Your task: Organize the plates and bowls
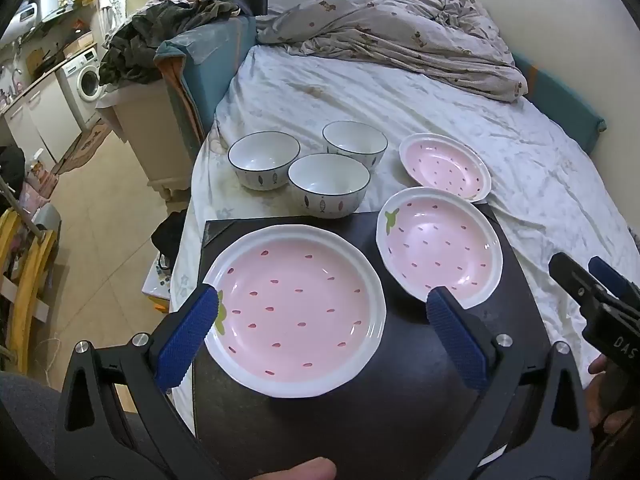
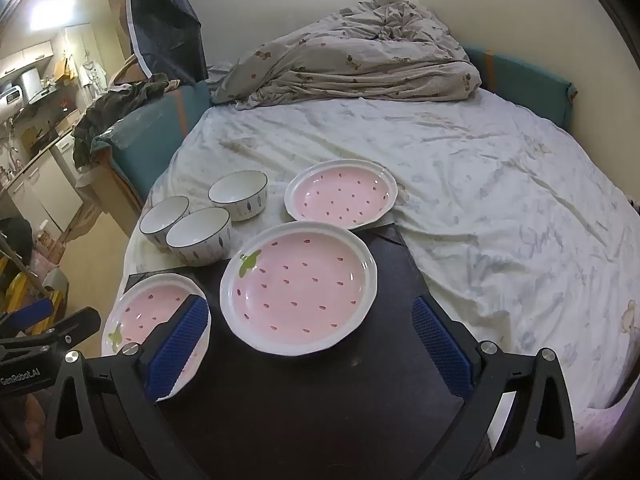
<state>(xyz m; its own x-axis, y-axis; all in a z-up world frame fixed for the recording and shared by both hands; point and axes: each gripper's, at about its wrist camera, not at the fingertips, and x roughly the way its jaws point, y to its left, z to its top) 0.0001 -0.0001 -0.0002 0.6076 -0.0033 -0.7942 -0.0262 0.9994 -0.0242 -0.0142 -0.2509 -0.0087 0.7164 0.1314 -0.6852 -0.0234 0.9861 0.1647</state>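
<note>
Hovering over the dishes, both grippers have their jaws spread wide and hold nothing. The left gripper (image 1: 320,312) hangs above the near left plate (image 1: 294,312). The right gripper (image 2: 312,332) hangs above the middle plate (image 2: 298,288). A third plate (image 2: 341,194) lies farther back. Three bowls (image 1: 308,168) stand on the bed (image 2: 480,200) at the far left. Nothing is stacked yet. Next, I think, one gripper must pinch a plate rim.
</note>
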